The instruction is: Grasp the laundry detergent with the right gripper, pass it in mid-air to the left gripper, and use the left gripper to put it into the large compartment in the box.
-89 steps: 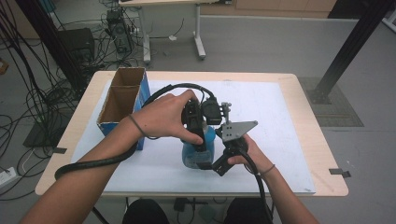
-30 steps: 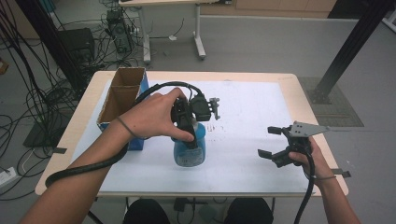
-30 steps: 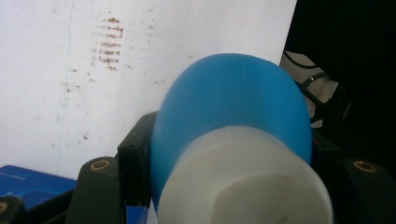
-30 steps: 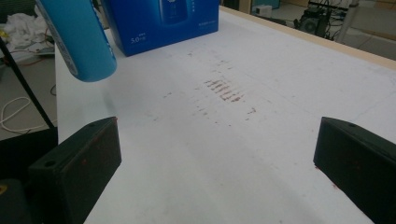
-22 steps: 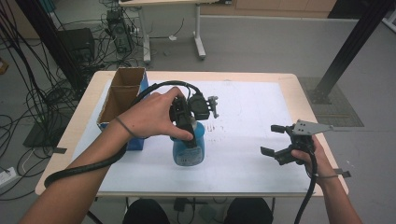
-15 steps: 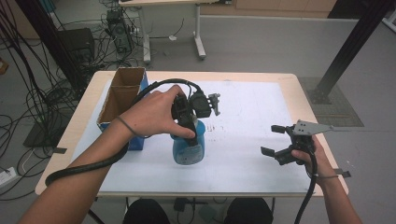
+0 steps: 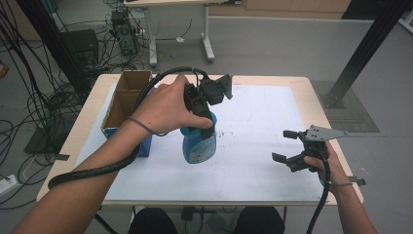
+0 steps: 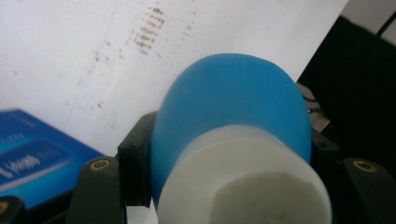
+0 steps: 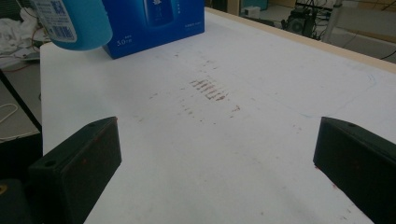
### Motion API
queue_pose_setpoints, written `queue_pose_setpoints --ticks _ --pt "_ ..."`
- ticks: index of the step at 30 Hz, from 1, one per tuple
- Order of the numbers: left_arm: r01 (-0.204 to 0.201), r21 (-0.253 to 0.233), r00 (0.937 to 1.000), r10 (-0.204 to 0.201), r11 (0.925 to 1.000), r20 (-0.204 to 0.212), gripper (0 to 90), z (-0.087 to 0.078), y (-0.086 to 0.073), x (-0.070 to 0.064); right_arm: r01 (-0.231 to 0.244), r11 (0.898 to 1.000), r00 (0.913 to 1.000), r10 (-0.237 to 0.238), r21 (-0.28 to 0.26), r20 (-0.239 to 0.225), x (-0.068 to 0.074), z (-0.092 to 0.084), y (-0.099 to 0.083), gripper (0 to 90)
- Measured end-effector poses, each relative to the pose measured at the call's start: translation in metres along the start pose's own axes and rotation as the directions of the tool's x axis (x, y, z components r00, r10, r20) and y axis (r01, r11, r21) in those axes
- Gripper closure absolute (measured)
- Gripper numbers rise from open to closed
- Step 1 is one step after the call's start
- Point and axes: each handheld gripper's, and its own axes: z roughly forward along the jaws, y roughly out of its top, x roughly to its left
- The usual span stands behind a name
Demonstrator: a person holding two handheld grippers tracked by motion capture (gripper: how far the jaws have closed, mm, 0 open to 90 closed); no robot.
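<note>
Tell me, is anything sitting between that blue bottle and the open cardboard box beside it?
Nothing visible does. The left gripper is shut on the blue bottle near its white cap, lifted off the white sheet. The open box lies just to its left, with only bare sheet between them.

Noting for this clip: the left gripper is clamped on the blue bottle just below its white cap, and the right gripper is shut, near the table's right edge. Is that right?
Not quite: the right gripper is open, not shut. The right gripper view shows its two black jaws standing wide apart over the white sheet with nothing between them. The rest stands: the left gripper is clamped on the blue bottle just below its white cap.
</note>
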Motion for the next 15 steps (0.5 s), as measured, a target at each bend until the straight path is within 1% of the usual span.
queue_pose_setpoints --ticks 1,2,3,5,6,8,9,10,12,13,14,15 --pt "0.0 0.0 1.0 0.0 1.0 0.0 37.0 0.0 0.0 0.0 0.0 1.0 1.0 0.0 0.0 0.0 0.0 0.0 0.0 1.1" --pt "0.035 0.003 0.9993 -0.035 0.9994 -0.015 37.0 -0.004 0.004 -0.001 0.0 1.0 1.0 0.0 -0.001 0.003 0.0 -0.001 0.001 1.0" --pt "0.035 0.003 0.9993 -0.035 0.9994 -0.015 37.0 -0.004 0.004 -0.001 0.0 1.0 1.0 0.0 -0.001 0.003 0.0 -0.001 0.001 1.0" --pt "0.088 0.001 0.9959 -0.088 0.9962 -0.023 37.0 -0.007 0.008 0.0 0.002 1.0 1.0 -0.002 0.003 0.007 0.001 -0.001 0.002 1.2" --pt "0.136 0.001 0.9905 -0.136 0.9907 -0.023 37.0 -0.008 0.01 0.002 0.001 1.0 1.0 -0.001 0.001 0.006 0.001 -0.001 0.002 1.3" --pt "0.164 0.002 0.9861 -0.164 0.9864 -0.026 37.1 -0.01 0.013 0.003 0.004 1.0 0.9999 -0.004 0.006 0.01 0.002 0.0 0.003 1.3" --pt "0.188 0.005 0.9818 -0.188 0.9822 -0.031 37.1 -0.012 0.016 0.004 0.004 1.0 1.0 -0.004 0.007 0.008 0.002 0.0 0.003 1.3" --pt "0.201 0.007 0.9791 -0.201 0.9796 -0.032 37.1 -0.013 0.018 0.005 0.003 1.0 0.9999 -0.003 0.006 0.011 0.002 0.0 0.004 1.3" --pt "0.214 0.01 0.9764 -0.213 0.9768 -0.033 37.1 -0.014 0.021 0.006 0.002 1.0 0.9999 -0.002 0.008 0.013 0.002 0.001 0.005 1.3" --pt "0.233 0.013 0.9721 -0.232 0.9725 -0.032 37.1 -0.014 0.023 0.008 0.002 1.0 0.9999 -0.003 0.009 0.013 0.003 0.001 0.006 1.3" --pt "0.244 0.018 0.9694 -0.243 0.9696 -0.035 37.1 -0.014 0.025 0.009 0.004 1.0 0.9999 -0.004 0.01 0.013 0.003 0.001 0.007 1.3" --pt "0.241 0.02 0.9699 -0.241 0.9702 -0.036 37.1 -0.014 0.026 0.009 0.007 1.0 0.9999 -0.007 0.012 0.014 0.003 0.001 0.009 1.4"
